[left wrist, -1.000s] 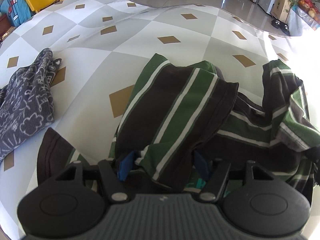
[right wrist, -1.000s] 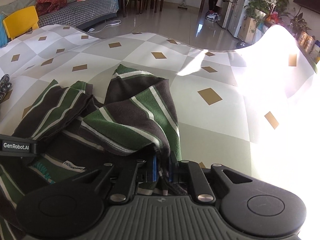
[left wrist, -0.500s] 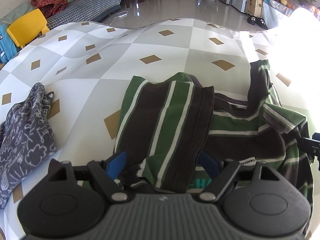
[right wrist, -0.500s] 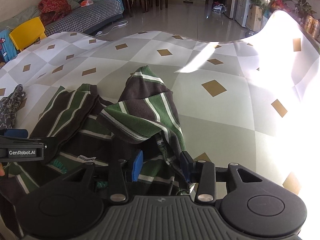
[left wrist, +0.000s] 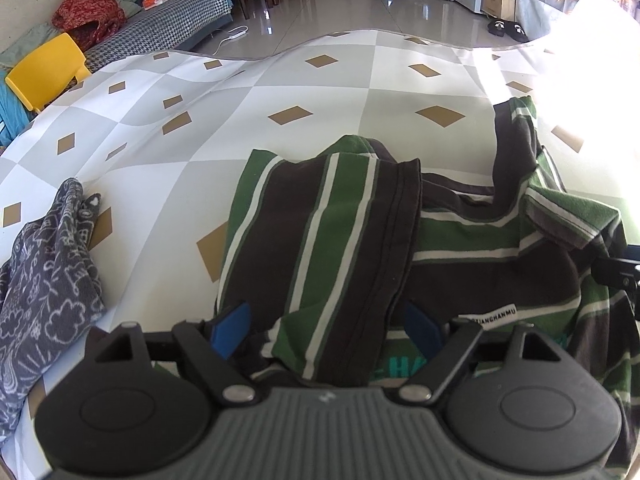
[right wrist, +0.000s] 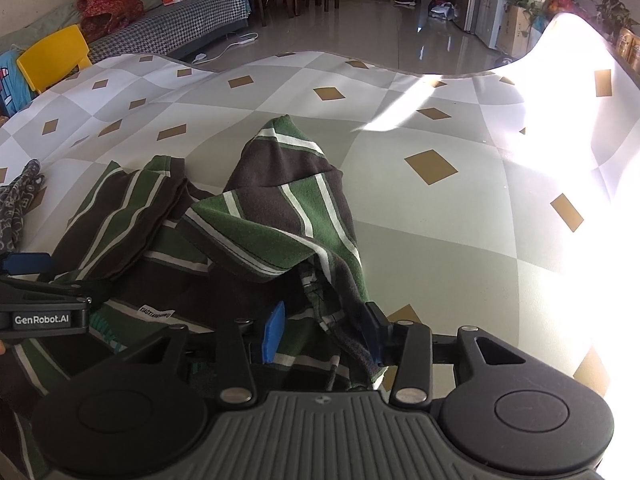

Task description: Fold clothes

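A grey patterned garment (left wrist: 44, 280) lies bunched at 9 o'clock in the left wrist view, on a mat (left wrist: 248, 92) printed with grey and white diamonds and small tan lozenges. Just beside it, toward the centre, sits the striped shirt (left wrist: 320, 240), brown with green and white bands, crumpled on the same mat. 1 folded panel of it runs from 12 o'clock down to 6 o'clock, straight between the blue pads of the left gripper (left wrist: 326, 330). Those 2 fingers stand wide apart, 1 on each side of the panel, neither pad pressing the cloth. A white label (left wrist: 487, 314) shows on the shirt at 4 o'clock, and a dark piece of the other tool pokes in at 3 o'clock.

In the right wrist view the left tool's body enters at 9 o'clock. The shirt (right wrist: 276, 216) fills the span from 9 o'clock to the centre, a raised hump of it peaking toward 12 o'clock. The right gripper (right wrist: 322, 330) has its 2 blue pads spread apart with a hanging fold of the shirt between them; the cloth lies against the right-hand pad and is not pinched. Bright sunlight washes the mat from 1 to 4 o'clock. A yellow chair (right wrist: 52, 60) stands beyond the mat at 10 o'clock.
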The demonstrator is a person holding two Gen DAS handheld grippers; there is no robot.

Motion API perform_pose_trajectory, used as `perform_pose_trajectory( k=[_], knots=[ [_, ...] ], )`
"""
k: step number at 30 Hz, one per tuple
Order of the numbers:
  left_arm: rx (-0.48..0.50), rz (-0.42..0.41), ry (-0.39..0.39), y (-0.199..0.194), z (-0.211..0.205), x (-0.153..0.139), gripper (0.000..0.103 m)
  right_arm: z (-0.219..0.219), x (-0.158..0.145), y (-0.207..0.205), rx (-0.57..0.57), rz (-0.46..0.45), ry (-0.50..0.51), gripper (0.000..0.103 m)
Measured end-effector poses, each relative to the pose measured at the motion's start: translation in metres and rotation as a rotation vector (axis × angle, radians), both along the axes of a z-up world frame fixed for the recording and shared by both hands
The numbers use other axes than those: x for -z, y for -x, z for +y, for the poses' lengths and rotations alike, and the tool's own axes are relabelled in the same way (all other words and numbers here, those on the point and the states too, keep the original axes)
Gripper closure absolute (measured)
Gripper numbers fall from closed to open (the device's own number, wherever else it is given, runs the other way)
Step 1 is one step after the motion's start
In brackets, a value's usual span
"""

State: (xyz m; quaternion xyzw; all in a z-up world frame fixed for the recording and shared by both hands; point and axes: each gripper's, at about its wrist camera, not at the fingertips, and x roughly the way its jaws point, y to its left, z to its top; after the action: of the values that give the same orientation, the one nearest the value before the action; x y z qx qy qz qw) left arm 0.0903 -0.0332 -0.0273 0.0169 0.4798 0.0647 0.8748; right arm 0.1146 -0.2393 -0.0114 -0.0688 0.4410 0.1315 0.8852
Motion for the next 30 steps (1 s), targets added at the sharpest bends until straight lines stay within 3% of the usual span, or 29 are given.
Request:
perform_pose_trajectory(
  k=[13, 18, 26, 30],
  knots=[
    [-0.067, 0.011, 0.036, -0.006, 0.014, 0.000, 0.030, 0.007, 0.007, -0.012, 0.022, -0.025, 0.032, 0.062],
    [-0.127, -0.007, 0.043, -0.007, 0.027, -0.004, 0.030, 0.006, 0.007, -0.015, 0.050, -0.026, 0.017, 0.089],
    [-0.250, -0.001, 0.042, -0.010, 0.059, -0.004, 0.032, -0.004, -0.010, -0.013, 0.132, -0.099, 0.005, 0.092],
    [-0.252, 0.013, 0.059, -0.008, 0.062, -0.003, 0.032, -0.015, -0.015, -0.016, 0.185, -0.113, 0.016, 0.092]
  ],
)
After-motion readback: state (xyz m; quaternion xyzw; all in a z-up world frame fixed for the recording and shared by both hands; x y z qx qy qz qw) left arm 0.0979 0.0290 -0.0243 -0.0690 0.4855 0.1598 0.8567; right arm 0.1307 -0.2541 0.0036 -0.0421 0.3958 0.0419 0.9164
